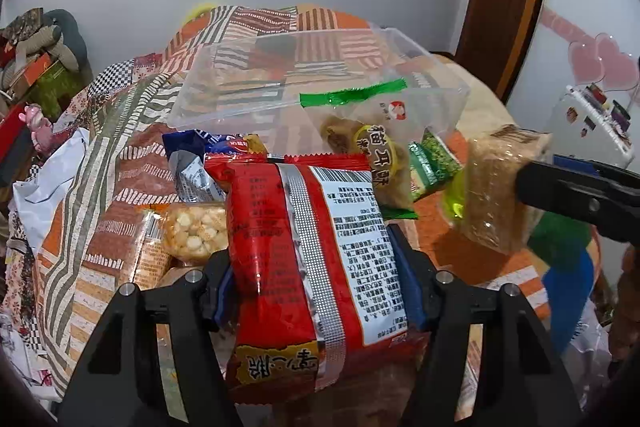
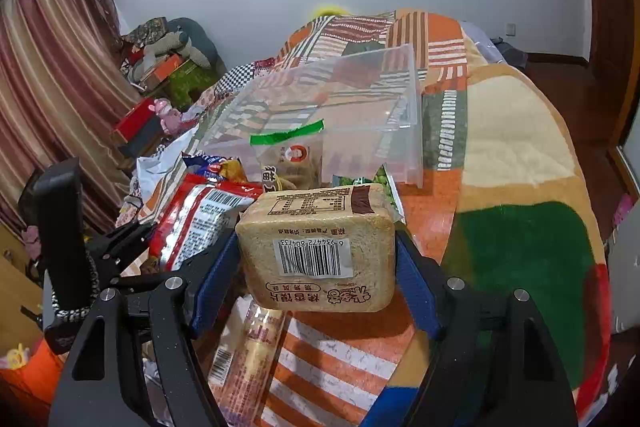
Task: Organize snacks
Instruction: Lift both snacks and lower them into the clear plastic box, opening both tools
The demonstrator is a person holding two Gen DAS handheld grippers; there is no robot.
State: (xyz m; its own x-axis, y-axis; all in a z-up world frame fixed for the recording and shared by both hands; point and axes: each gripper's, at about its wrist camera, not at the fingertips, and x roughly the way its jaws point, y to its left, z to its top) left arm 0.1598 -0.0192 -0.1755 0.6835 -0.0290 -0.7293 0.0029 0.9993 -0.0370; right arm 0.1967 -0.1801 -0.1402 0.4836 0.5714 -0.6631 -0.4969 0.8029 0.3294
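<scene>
left gripper (image 1: 316,279) pads pinch a red packet (image 1: 304,259), back side up: barcode, white panel of small print too fine to read, yellow label cut off at the bottom. right gripper (image 2: 316,267) clamps a tan rice-cake block (image 2: 316,247), held above the quilt (image 2: 516,155); barcode reads 6 934472 804733, brand text upside down. clear bin (image 2: 360,115) sits behind the snack pile. green-sealed bag (image 1: 372,131) leans on the bin, its label partly hidden. popcorn pack (image 1: 192,231) half covered by the red packet.
</scene>
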